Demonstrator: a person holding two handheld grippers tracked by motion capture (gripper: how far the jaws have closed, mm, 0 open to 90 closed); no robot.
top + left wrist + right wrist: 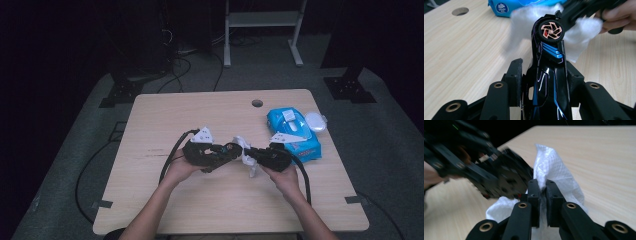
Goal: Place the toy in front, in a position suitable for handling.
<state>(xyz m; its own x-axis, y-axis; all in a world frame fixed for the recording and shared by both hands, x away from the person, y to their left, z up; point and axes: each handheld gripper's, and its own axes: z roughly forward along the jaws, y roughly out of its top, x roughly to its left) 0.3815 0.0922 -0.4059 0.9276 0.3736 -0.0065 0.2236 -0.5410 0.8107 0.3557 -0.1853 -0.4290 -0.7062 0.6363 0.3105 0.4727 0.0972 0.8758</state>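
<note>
From above, a person at a pale wooden table (200,200) holds the left gripper (231,149) and the right gripper (250,153) tip to tip over the middle of the tabletop, a crumpled white wet wipe (244,150) bunched between them. A blue plastic pack of wipes (295,131) lies on the table just beyond the right gripper, its white lid flipped open.

Along the left gripper (544,75), both black jaws are clamped on the sides of a glossy black toy car with blue stripes (549,82), its copper-spoked wheel (550,31) at the far end. The wipe (584,35) lies against the car's nose, with the blue pack (506,6) on the table behind.

Along the right gripper (543,195), the jaws stand pinched together on the white wipe (554,170), which rises above the pads. The dark toy car (506,177), blurred, sits against the wipe at left, held off the table.
</note>
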